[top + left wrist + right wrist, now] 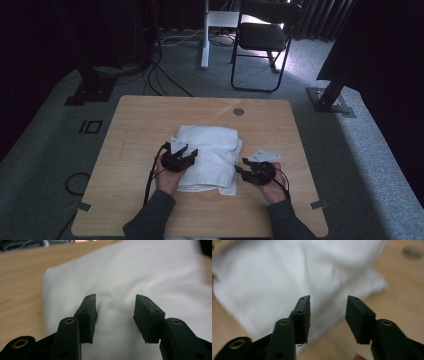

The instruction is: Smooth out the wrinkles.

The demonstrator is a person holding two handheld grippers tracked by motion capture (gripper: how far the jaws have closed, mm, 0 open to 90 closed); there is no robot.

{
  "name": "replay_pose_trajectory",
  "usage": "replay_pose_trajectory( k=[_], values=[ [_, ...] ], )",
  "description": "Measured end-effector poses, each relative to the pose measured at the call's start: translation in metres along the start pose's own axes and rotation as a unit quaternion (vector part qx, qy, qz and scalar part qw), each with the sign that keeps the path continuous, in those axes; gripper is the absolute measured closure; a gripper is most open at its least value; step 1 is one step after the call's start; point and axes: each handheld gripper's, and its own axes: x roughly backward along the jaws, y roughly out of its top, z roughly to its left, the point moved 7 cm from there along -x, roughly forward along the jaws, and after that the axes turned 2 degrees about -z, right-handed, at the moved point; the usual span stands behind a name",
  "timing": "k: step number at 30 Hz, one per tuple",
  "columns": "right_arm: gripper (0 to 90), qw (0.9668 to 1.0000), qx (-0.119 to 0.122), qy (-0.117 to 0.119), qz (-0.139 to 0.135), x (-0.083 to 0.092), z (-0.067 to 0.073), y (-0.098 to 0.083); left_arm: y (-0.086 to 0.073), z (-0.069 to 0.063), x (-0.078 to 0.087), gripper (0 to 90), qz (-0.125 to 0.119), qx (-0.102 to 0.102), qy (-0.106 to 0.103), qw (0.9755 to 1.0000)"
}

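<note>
Folded white cloth point(210, 157) lying mid-surface point(140, 125), flanked by the left tool point(192, 154) over its left edge and the right tool point(239, 167) at its right edge, both jaws parted, apparently gripping nothing.

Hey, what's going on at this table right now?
A person is working on a folded white cloth on a light wooden table, with a black two-jaw gripper in each hand. The left gripper sits over the cloth's left side, the right gripper at its right edge. Both stand open, gripping nothing.
</note>
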Motion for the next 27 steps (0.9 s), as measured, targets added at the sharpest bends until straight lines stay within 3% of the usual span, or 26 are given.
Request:
replay_pose_trajectory(
  k=[1, 2, 4, 5, 6, 7, 8, 9, 10, 12, 14, 15, 22, 27],
  values=[
    [50.1, 0.9996, 0.003, 0.004, -0.028, -0.003, 0.005, 0.018, 0.002, -0.017, 0.007, 53.4, -0.005, -0.007, -0.034, 0.9994],
    [50.1, 0.9996, 0.003, 0.004, -0.028, -0.003, 0.005, 0.018, 0.002, -0.017, 0.007, 53.4, -0.005, -0.007, -0.034, 0.9994],
    [48.8, 0.9990, 0.009, 0.003, -0.045, -0.010, 0.009, 0.032, -0.007, -0.043, 0.008, 53.6, 0.007, -0.022, -0.070, 0.9973],
    [48.8, 0.9990, 0.009, 0.003, -0.045, -0.010, 0.009, 0.032, -0.007, -0.043, 0.008, 54.2, 0.007, -0.022, -0.070, 0.9973],
    [48.9, 0.9991, 0.005, 0.007, -0.042, -0.029, 0.010, 0.040, -0.019, -0.061, 0.006, 54.4, 0.018, -0.023, -0.095, 0.9951],
    [49.0, 0.9993, 0.005, 0.007, -0.037, -0.035, 0.010, 0.040, -0.019, -0.061, 0.006, 54.4, 0.018, -0.023, -0.095, 0.9951],
    [49.0, 0.9993, 0.005, 0.007, -0.037, -0.035, 0.010, 0.040, -0.035, -0.077, 0.001, 54.4, 0.035, -0.029, -0.116, 0.9922],
    [50.5, 0.9999, -0.003, 0.001, -0.010, -0.053, 0.004, 0.033, -0.042, -0.081, -0.002, 54.3, 0.041, -0.031, -0.120, 0.9914],
    [51.5, 0.9999, -0.014, -0.006, 0.005, -0.060, 0.001, 0.028, -0.048, -0.084, -0.005, 54.3, 0.049, -0.033, -0.124, 0.9905],
    [52.9, 0.9988, -0.040, -0.014, 0.025, -0.071, -0.008, 0.017, -0.052, -0.087, -0.009, 54.5, 0.057, -0.032, -0.130, 0.9894],
    [52.9, 0.9981, -0.052, -0.016, 0.028, -0.075, -0.013, 0.013, -0.058, -0.089, -0.016, 54.6, 0.067, -0.044, -0.132, 0.9881],
    [53.2, 0.9969, -0.071, -0.012, 0.033, -0.080, -0.019, 0.008, -0.059, -0.090, -0.023, 54.7, 0.072, -0.049, -0.132, 0.9875],
    [53.4, 0.9965, -0.070, -0.026, 0.038, -0.096, -0.027, 0.011, -0.052, -0.086, -0.040, 54.6, 0.076, -0.056, -0.122, 0.9880],
    [53.1, 0.9960, -0.073, -0.031, 0.040, -0.112, -0.035, 0.019, -0.045, -0.073, -0.053, 54.7, 0.077, -0.051, -0.107, 0.9900]
  ],
)
